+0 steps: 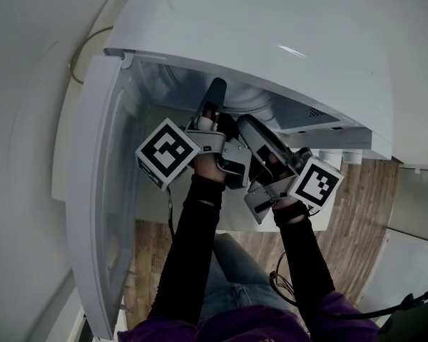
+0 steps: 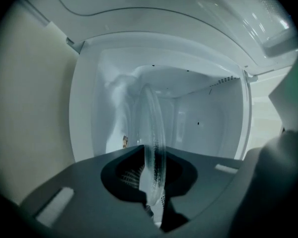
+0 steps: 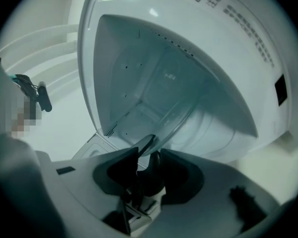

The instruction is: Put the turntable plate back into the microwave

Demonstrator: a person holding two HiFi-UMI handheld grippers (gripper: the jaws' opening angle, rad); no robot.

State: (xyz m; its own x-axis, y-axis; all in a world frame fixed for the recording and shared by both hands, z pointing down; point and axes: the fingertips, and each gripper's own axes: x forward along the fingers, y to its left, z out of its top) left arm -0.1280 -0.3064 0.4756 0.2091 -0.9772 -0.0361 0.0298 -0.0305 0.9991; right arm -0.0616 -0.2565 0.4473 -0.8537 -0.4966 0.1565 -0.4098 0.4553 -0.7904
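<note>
Floor [image 1: 357,212]: wood planks
Microwave [image 1: 271,20]: glossy white
Turntable plate [image 2: 151,128]: clear glass disc
Left hand-held gripper [image 2: 153,155]: pinching plate rim
Right hand-held gripper [image 3: 151,155]: jaws wide

plate [image 2: 152,128]: clear round glass, ribbed near the rim
pose: stood on edge, roughly upright; edge-on in the left gripper view
place: at the mouth of the cavity [image 2: 198,118], reaching inside
hold: lower rim pinched in the left gripper [image 2: 151,157]
microwave [image 1: 271,34]: white, upright
door [image 1: 93,191]: swung wide open to the left
cavity: white walls, small holes along the top edge
</note>
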